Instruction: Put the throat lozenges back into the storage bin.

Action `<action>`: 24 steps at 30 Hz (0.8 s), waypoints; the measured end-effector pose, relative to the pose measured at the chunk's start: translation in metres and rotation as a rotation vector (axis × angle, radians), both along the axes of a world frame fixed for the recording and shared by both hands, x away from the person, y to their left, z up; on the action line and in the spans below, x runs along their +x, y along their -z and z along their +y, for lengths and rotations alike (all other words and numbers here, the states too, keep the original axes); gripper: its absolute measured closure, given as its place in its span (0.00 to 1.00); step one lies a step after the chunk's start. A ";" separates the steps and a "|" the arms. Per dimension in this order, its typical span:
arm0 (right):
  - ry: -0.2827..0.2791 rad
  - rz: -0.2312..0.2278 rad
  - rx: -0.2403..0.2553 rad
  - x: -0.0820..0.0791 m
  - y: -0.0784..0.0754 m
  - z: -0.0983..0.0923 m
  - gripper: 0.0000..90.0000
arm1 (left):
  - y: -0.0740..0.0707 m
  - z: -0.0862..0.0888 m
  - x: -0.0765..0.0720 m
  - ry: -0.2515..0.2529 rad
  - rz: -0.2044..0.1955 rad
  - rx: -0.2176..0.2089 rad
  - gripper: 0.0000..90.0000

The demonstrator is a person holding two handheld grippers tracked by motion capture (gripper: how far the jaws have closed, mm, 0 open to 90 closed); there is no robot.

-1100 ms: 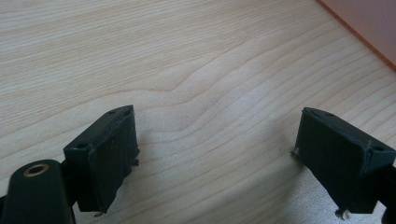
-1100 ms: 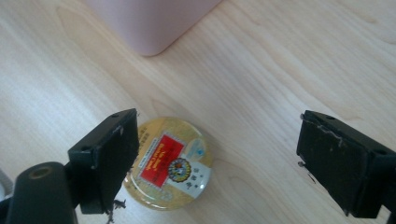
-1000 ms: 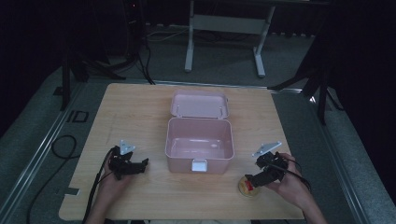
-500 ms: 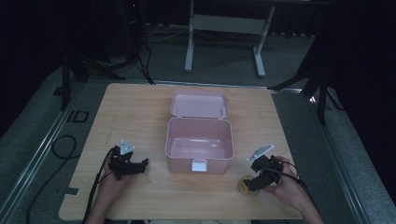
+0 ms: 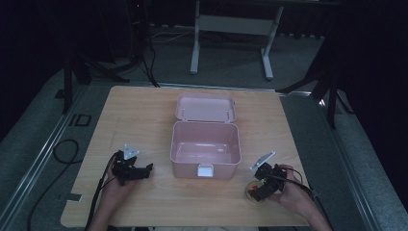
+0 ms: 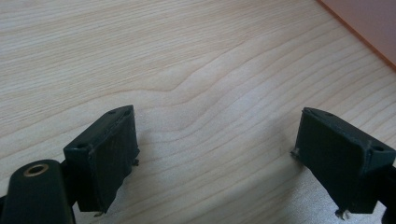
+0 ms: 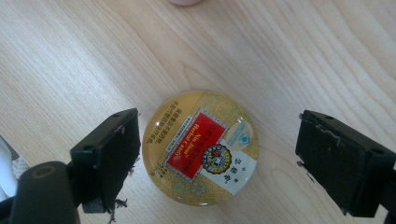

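A round gold candy tin (image 7: 203, 148) with a red label lies flat on the wooden table (image 5: 144, 120). My right gripper (image 7: 212, 163) is open, its jaws standing on either side of the tin without touching it. In the high view the tin (image 5: 251, 191) sits near the table's front right, just under the right gripper (image 5: 260, 188). An open pink lunch box (image 5: 206, 148) with its lid folded back stands empty at the table's middle. My left gripper (image 5: 142, 172) rests at the front left, open over bare wood (image 6: 210, 116), with nothing between its jaws.
The pink box's corner (image 6: 369, 28) shows at the far right of the left gripper view. Black cables (image 5: 62, 154) trail off the table's left side onto the grey floor. A metal stand (image 5: 231, 29) is beyond the table's far edge.
My right gripper has moved down and left toward the candy tin and now straddles it. The left gripper has stayed in place.
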State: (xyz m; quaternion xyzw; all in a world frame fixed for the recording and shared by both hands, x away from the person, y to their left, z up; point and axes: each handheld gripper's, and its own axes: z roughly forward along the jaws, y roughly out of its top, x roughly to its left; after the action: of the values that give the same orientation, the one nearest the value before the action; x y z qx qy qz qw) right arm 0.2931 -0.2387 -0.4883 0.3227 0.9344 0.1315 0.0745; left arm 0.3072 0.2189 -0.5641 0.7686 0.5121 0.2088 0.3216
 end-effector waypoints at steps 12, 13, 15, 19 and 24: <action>-0.020 0.054 -0.038 0.001 0.009 0.006 0.16 | 0.000 0.000 0.000 0.000 0.000 0.001 0.15; -0.022 0.058 -0.040 0.001 0.010 0.007 0.16 | 0.000 0.000 0.000 0.000 0.000 0.000 0.15; -0.022 0.067 -0.045 0.001 0.011 0.008 0.16 | 0.000 0.000 0.000 0.000 0.000 0.000 0.15; -0.029 0.082 -0.059 0.002 0.015 0.008 0.16 | 0.000 0.000 0.000 0.000 0.000 0.000 0.15; -0.041 0.099 -0.083 0.002 0.020 0.010 0.17 | 0.000 0.000 0.000 0.000 0.000 0.000 0.15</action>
State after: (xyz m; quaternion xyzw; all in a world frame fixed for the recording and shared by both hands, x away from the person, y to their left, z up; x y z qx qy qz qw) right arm 0.2954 -0.2289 -0.5086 0.3064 0.9479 0.0778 0.0388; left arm 0.3072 0.2189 -0.5640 0.7687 0.5121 0.2088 0.3215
